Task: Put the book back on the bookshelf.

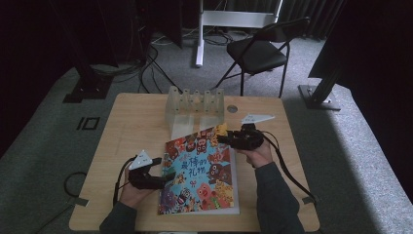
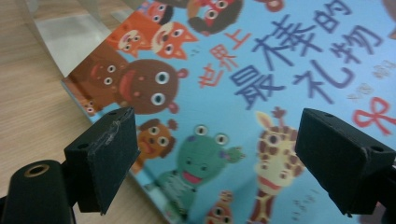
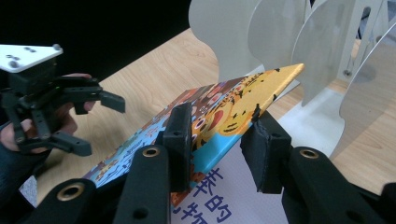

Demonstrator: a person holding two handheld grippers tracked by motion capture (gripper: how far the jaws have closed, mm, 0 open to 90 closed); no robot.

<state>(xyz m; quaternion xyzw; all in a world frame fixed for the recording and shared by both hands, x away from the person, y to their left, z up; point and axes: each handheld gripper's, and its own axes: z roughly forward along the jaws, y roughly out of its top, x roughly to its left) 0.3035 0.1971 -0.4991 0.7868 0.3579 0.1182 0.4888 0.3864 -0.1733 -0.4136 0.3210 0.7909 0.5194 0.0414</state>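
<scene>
The book cover carries small red characters 世界上 above large purple ones, 最棒的礼物, as the left gripper view shows. In the right gripper view, purple 棒的 and part of 礼物 stand on the white page under the lifted cover.

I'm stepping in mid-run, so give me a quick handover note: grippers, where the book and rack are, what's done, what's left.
Right gripper: jaws around the lifted corner of the picture book; whether the pads press on it is unclear.
Left gripper: open, jaws apart over the book's near-left edge, holding nothing.
Book: mostly flat on the table, far-right corner raised toward the clear slotted rack.
Done: corner lifted.
Left: probably stand the book up and slide it into the rack.
</scene>
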